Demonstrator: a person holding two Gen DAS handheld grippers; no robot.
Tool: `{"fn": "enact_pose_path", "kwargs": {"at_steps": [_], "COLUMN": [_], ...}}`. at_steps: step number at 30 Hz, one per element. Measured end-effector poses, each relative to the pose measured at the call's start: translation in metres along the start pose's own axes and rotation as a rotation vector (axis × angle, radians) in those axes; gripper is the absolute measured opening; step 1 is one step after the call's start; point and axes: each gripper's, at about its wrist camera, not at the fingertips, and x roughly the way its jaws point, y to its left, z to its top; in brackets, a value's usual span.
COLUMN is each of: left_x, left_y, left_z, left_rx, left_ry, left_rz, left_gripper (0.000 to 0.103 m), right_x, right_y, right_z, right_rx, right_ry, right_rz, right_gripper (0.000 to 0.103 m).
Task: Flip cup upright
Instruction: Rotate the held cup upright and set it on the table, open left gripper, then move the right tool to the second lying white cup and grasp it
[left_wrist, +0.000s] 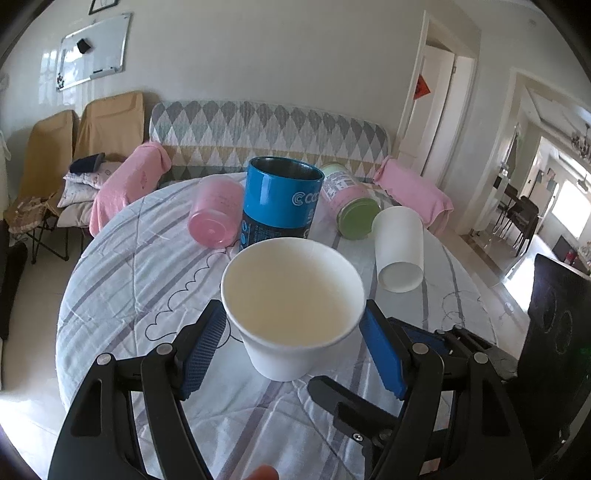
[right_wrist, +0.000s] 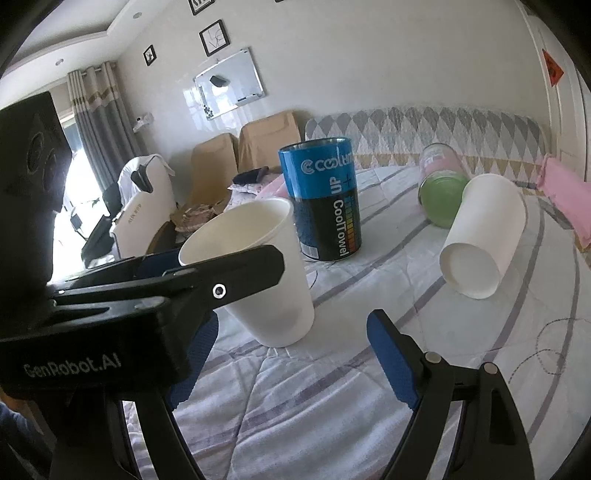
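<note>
A white paper cup (left_wrist: 291, 306) stands upright on the striped cloth, mouth up; it also shows in the right wrist view (right_wrist: 269, 280). My left gripper (left_wrist: 291, 347) is open, its blue pads (left_wrist: 201, 350) on either side of the cup with a small gap on each side. My right gripper (right_wrist: 291, 365) is open and empty, just in front of the cup, with the left gripper's body (right_wrist: 147, 295) across its left side. A second white paper cup (left_wrist: 399, 249) lies on its side to the right and also shows in the right wrist view (right_wrist: 484, 240).
A blue CoolTowel can (left_wrist: 280, 203) stands upright behind the cup. A pink cup (left_wrist: 216, 212) and a pink jar with a green lid (left_wrist: 351, 203) lie on their sides. The round table (left_wrist: 110, 295) has a sofa (left_wrist: 266, 129) behind it.
</note>
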Motion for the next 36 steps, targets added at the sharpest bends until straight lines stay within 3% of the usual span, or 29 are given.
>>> {"fn": "enact_pose_path", "kwargs": {"at_steps": [7, 14, 18, 20, 23, 29, 33, 36], "left_x": [-0.019, -0.048, -0.071, -0.08, -0.091, -0.105, -0.112, -0.112], "left_y": [-0.003, -0.01, -0.015, -0.015, -0.013, -0.01, -0.009, -0.011], "left_z": [-0.003, -0.005, -0.006, -0.007, -0.006, -0.007, -0.011, -0.012], "left_rx": [0.026, 0.067, 0.104, 0.109, 0.105, 0.121, 0.109, 0.115], "left_ry": [-0.022, -0.071, -0.117, -0.13, -0.133, -0.126, -0.129, -0.119], "left_rz": [0.016, 0.05, 0.109, 0.1, 0.113, 0.232, 0.234, 0.245], "left_gripper": [0.091, 0.094, 0.095, 0.096, 0.096, 0.098, 0.098, 0.099], "right_x": [-0.02, -0.047, -0.065, -0.073, -0.084, -0.101, -0.106, -0.109], "right_y": [0.006, 0.009, 0.017, 0.019, 0.024, 0.03, 0.029, 0.027], "right_z": [-0.001, -0.008, -0.009, -0.007, -0.002, 0.008, 0.012, 0.019], "right_rx": [-0.05, -0.064, -0.069, -0.06, -0.047, 0.0, 0.04, 0.094], "right_ry": [0.006, 0.009, 0.015, 0.022, 0.038, 0.0, -0.013, -0.021], "right_rz": [-0.085, -0.167, -0.207, -0.232, -0.28, -0.353, -0.404, -0.389], "right_gripper": [0.084, 0.084, 0.084, 0.084, 0.084, 0.084, 0.084, 0.084]}}
